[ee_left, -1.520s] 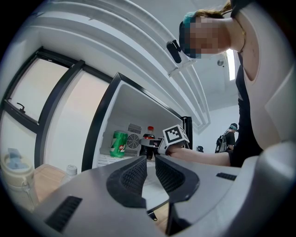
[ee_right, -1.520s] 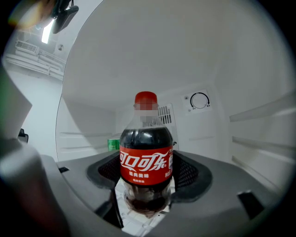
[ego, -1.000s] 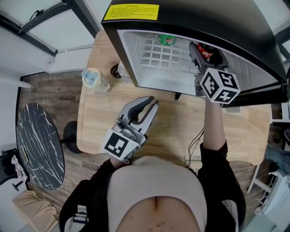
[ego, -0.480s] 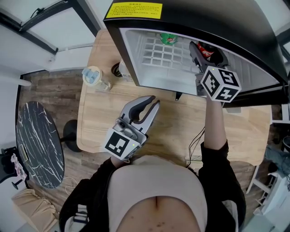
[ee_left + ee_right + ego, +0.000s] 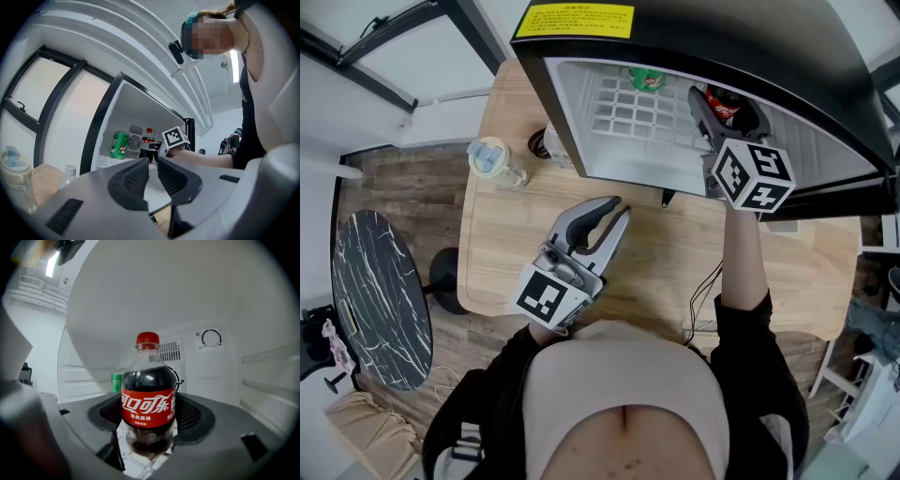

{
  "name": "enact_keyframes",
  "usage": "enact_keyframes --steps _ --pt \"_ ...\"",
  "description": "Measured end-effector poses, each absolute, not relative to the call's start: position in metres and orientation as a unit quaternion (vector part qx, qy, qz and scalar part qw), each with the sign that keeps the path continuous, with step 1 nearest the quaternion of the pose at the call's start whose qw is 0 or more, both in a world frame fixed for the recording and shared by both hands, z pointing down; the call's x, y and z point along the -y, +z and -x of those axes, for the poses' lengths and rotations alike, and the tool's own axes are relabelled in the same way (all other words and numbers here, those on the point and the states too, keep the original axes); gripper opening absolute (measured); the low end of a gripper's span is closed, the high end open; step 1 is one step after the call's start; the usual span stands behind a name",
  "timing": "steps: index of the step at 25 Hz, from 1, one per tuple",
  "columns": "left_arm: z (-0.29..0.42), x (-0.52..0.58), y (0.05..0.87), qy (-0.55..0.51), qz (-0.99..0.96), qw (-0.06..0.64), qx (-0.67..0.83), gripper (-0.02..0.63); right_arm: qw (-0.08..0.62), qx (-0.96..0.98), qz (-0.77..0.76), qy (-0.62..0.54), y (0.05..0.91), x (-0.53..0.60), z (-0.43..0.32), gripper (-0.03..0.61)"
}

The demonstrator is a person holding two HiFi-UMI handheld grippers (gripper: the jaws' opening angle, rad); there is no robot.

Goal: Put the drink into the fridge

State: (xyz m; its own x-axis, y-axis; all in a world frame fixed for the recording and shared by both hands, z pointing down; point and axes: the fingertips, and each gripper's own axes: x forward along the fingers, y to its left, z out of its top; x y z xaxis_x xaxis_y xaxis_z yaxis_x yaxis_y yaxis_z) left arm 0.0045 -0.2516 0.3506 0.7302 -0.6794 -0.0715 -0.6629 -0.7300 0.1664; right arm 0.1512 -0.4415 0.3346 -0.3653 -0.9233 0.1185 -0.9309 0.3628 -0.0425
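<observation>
A cola bottle (image 5: 148, 394) with a red cap and red label stands upright inside the open black fridge (image 5: 694, 37), over its white wire shelf. My right gripper (image 5: 149, 416) is shut on it, one pad on each side of its lower body. The head view shows the bottle (image 5: 724, 105) at the fridge's right, ahead of the right gripper's marker cube. A green can (image 5: 645, 82) stands at the back of the same shelf. My left gripper (image 5: 607, 217) hovers over the wooden table in front of the fridge, shut on nothing.
A clear bottle with a white cap (image 5: 551, 145) and a lidded cup (image 5: 494, 161) stand on the wooden table (image 5: 675, 262) left of the fridge. A cable (image 5: 705, 286) lies on the table near my right arm. A dark marble round table (image 5: 375, 300) is at the far left.
The right gripper and the cola bottle have shifted very slightly inside the fridge. The left gripper has stayed in place.
</observation>
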Motion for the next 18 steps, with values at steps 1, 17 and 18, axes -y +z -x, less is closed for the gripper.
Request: enact_keyframes --steps 1,17,18 --pt "-0.0045 0.2519 0.3501 -0.066 -0.928 0.064 0.362 0.063 0.037 0.825 -0.562 0.051 0.3347 0.4414 -0.1510 0.325" --pt "-0.0059 0.2515 0.3467 -0.071 -0.929 0.061 0.358 0.063 0.032 0.832 -0.551 0.056 0.3325 0.4405 -0.1499 0.325" --pt "-0.0060 0.2514 0.3466 -0.071 -0.929 0.061 0.358 0.063 0.032 0.832 -0.551 0.056 0.3325 0.4404 -0.1498 0.325"
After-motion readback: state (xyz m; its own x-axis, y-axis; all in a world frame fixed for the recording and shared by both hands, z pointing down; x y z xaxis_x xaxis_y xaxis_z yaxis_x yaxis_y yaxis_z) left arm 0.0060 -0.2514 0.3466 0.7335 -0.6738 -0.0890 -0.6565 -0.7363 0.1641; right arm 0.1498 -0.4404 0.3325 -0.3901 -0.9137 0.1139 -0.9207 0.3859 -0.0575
